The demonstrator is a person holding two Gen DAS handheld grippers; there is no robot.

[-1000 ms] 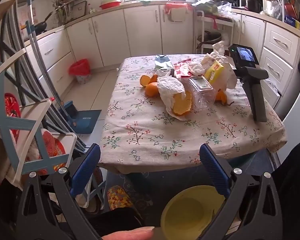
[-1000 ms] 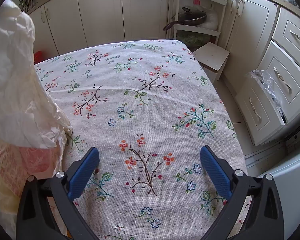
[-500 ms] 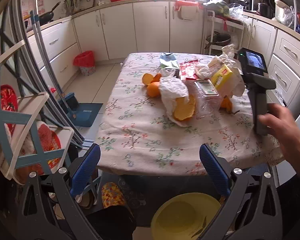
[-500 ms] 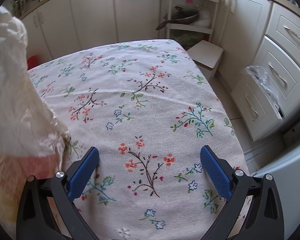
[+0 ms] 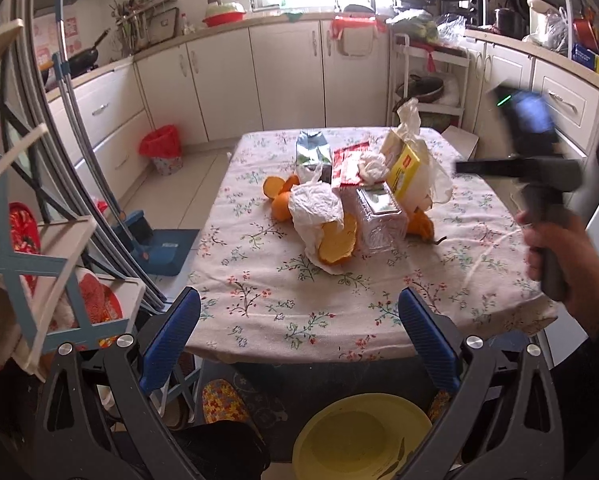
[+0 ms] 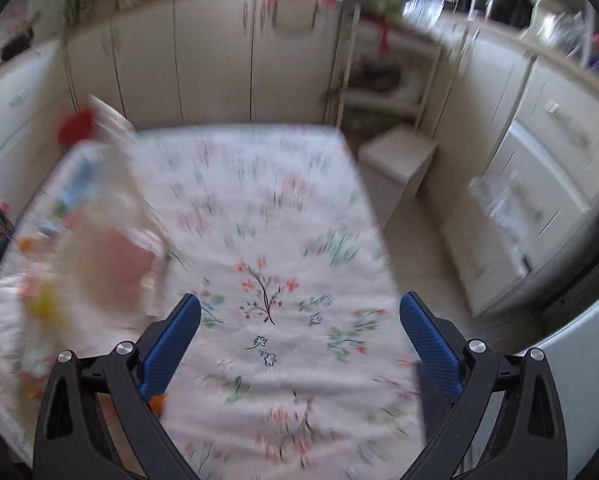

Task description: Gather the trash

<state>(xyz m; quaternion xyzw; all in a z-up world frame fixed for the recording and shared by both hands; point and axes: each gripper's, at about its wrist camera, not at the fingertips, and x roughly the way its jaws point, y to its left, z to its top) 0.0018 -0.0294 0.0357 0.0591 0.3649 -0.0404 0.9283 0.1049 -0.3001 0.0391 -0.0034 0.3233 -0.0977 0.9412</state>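
Both grippers I hold are spread wide with nothing between the pads. Left gripper [image 5: 299, 340] sits at the lower centre of its frame, short of the table [image 5: 259, 300], above a yellow bowl [image 5: 363, 436]. Trash pile [image 5: 355, 200] lies mid-frame on the tablecloth: orange peels [image 5: 337, 240], white bag [image 5: 315, 204], yellow box [image 5: 409, 168]. Right gripper [image 6: 299, 340] hangs over bare cloth; its view is blurred, with the trash at left. My right hand [image 5: 563, 264] grips its handle at the right edge.
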